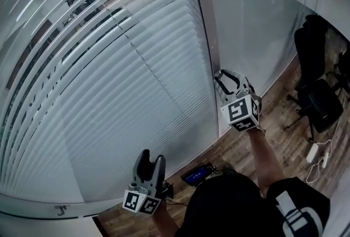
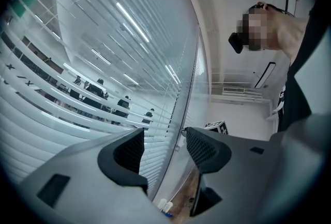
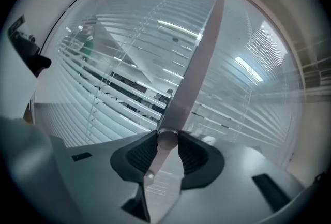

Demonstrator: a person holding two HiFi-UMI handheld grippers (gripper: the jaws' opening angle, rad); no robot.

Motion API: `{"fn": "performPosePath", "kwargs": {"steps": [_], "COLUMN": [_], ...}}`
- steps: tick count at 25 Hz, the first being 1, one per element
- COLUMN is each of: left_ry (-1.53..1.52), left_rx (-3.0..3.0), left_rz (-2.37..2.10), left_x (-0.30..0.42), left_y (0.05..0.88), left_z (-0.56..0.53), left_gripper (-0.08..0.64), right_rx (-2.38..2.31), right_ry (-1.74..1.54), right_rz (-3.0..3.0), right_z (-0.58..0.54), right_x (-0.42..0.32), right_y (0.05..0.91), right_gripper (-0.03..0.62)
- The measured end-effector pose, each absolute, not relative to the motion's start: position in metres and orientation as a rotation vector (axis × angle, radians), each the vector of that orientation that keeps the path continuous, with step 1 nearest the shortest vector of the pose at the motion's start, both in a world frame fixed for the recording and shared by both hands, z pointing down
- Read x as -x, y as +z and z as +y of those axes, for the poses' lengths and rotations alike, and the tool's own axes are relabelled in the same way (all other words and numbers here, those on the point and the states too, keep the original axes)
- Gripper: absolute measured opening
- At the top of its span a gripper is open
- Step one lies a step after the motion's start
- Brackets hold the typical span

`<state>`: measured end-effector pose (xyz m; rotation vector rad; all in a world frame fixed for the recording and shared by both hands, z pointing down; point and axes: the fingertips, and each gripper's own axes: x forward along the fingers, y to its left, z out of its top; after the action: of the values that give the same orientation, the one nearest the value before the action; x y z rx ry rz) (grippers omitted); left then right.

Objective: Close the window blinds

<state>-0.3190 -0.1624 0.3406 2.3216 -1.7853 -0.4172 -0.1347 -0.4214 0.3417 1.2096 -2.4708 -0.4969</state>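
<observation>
Left tool (image 2: 164, 140): bottom of the head view, jaws spread, nothing between them
Right tool (image 3: 167, 141): centre right, pinching the wand's (image 3: 192, 75) lower end
Blinds (image 1: 126, 82): fill the upper left, with gaps between slats at the far left

Right gripper (image 1: 225, 78) high, jaws in a grip; left gripper (image 1: 152, 156) low, jaws apart, empty.

Wood-plank floor (image 1: 273, 115) spreads below and right of the jaws of the right gripper (image 1: 229, 80). Farther right stand black office chairs (image 1: 317, 102), a white power strip (image 1: 313, 152) lying near them. Strip lights (image 3: 178, 26) reflect in the glass pane (image 3: 129, 36) ahead of those jaws.
</observation>
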Motion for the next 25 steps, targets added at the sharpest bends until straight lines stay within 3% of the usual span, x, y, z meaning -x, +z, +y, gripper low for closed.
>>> {"fn": "performPosePath", "kwargs": {"steps": [17, 19, 25], "left_ry": [-0.423, -0.426, -0.418], "left_rx": [-2.315, -2.318, -2.314], "left_rz": [-1.782, -1.781, -1.777], "left_x": [0.32, 0.319, 0.318], "left_y": [0.341, 0.341, 0.34], "left_z": [-0.162, -0.161, -0.165], "left_gripper": [0.268, 0.268, 0.268], "right_rx": [-1.18, -1.163, -1.206], "right_ry": [0.418, 0.293, -0.503], "right_rz": [-2.862, -2.842, -2.495], "right_z": [-0.432, -0.429, -0.419], "right_x": [0.131, 0.131, 0.133], "right_y": [0.347, 0.348, 0.343], "right_gripper": [0.129, 0.129, 0.154]}}
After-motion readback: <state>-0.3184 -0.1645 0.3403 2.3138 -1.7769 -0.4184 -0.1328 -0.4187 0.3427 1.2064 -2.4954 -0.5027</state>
